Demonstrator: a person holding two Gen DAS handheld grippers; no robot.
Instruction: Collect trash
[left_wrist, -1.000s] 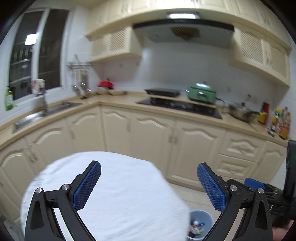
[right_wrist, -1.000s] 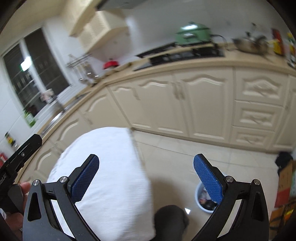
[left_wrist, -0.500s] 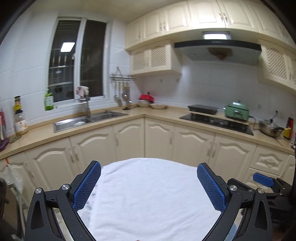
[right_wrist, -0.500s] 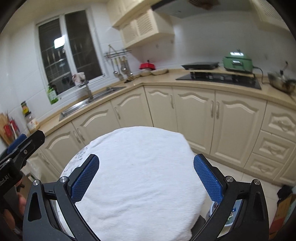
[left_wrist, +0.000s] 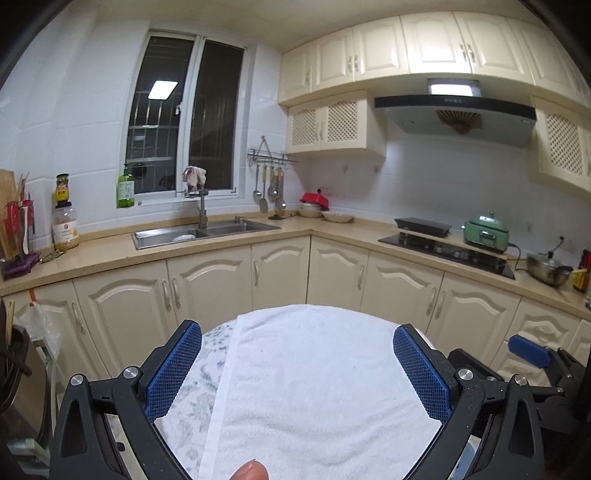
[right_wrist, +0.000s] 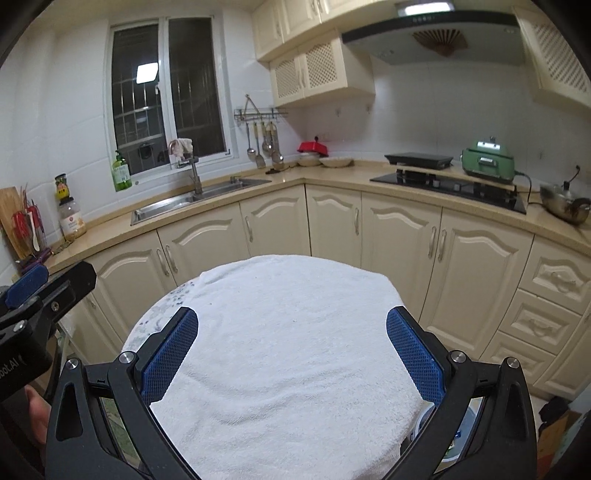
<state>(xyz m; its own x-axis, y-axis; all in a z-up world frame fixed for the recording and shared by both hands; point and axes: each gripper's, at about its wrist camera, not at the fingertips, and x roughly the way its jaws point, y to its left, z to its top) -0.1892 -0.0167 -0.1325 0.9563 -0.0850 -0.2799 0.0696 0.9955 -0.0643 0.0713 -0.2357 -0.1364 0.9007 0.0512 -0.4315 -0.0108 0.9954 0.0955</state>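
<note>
A round table draped in a white towel (left_wrist: 314, 387) fills the lower middle of both views (right_wrist: 288, 325). My left gripper (left_wrist: 297, 371) hovers over its near side, open, with nothing between the blue pads (left_wrist: 173, 369). My right gripper (right_wrist: 291, 354) is also open and holds nothing above the towel. Each gripper shows in the other's view: the right one (left_wrist: 528, 354) at the right edge, the left one (right_wrist: 33, 284) at the left edge. A small trash bin (right_wrist: 460, 437) on the floor peeks out behind my right finger, mostly hidden. A fingertip (left_wrist: 251, 470) shows at the bottom edge.
Cream cabinets and an L-shaped counter (left_wrist: 332, 229) stand beyond the table, with a sink (left_wrist: 199, 232), a hob (left_wrist: 443, 247) and a green cooker (left_wrist: 485, 230). A plastic bag (left_wrist: 37, 325) hangs at the left. A cardboard box (right_wrist: 554, 443) sits on the floor at right.
Both views have swung up and left from the floor and bin to face the counter corner. The table now lies centred between each pair of fingers. Both grippers stayed open.
</note>
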